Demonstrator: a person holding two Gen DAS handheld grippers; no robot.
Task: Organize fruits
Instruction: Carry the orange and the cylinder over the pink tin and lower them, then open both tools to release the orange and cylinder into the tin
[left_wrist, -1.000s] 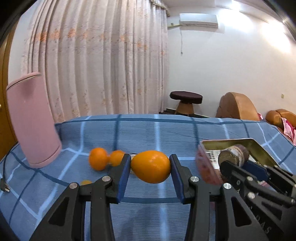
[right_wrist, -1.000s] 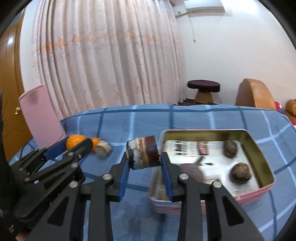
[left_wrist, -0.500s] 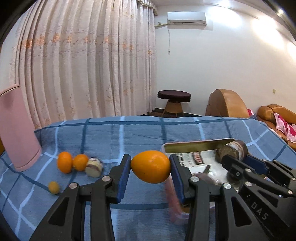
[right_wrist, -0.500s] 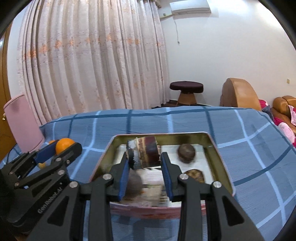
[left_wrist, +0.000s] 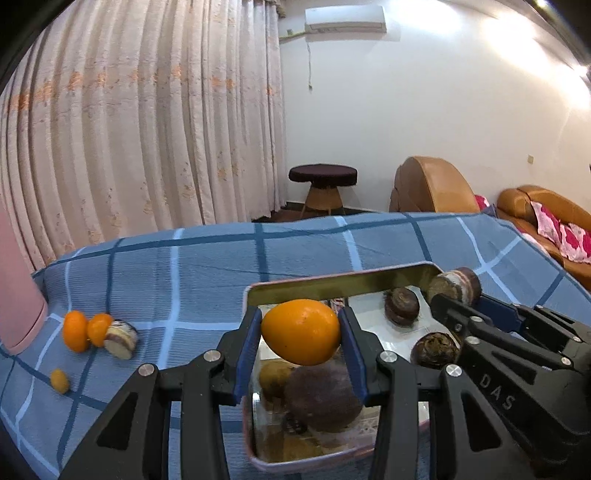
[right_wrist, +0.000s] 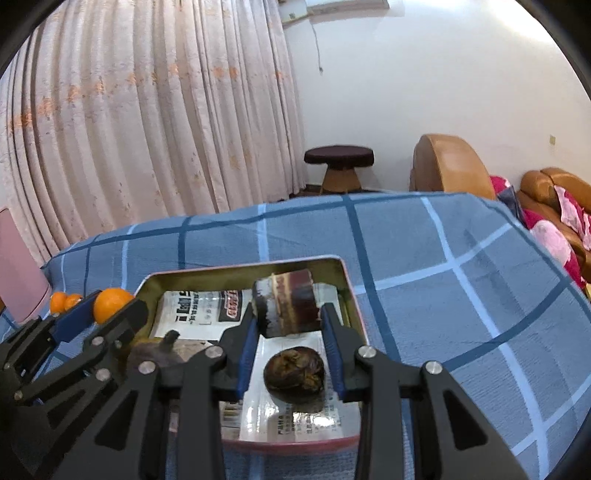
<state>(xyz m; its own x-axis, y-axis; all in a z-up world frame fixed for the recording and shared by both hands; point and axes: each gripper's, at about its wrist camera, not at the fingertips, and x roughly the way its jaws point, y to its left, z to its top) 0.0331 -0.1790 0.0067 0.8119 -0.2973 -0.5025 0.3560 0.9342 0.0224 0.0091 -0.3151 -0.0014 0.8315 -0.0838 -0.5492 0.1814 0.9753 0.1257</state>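
Observation:
My left gripper (left_wrist: 301, 334) is shut on an orange fruit (left_wrist: 300, 331) and holds it above the near left part of the metal tin (left_wrist: 332, 285). My right gripper (right_wrist: 288, 314) is shut on a cut purple-brown fruit piece (right_wrist: 286, 307) over the tin (right_wrist: 240, 269); it also shows in the left wrist view (left_wrist: 455, 286). Several dark brown fruits (left_wrist: 402, 311) lie in the tin, one under my right gripper (right_wrist: 294, 369). Two oranges (left_wrist: 75, 330), a cut piece (left_wrist: 121, 334) and a small orange fruit (left_wrist: 59, 380) lie on the blue cloth at left.
A pink container (left_wrist: 18, 295) stands at the far left on the blue checked cloth (left_wrist: 207, 266). Printed paper (right_wrist: 199, 306) lines the tin. Behind are curtains, a round stool (left_wrist: 323, 184) and brown sofas (left_wrist: 546, 206).
Both grippers have moved right and forward with their fruits, from beside the tin to above it. The loose oranges now lie farther left in view.

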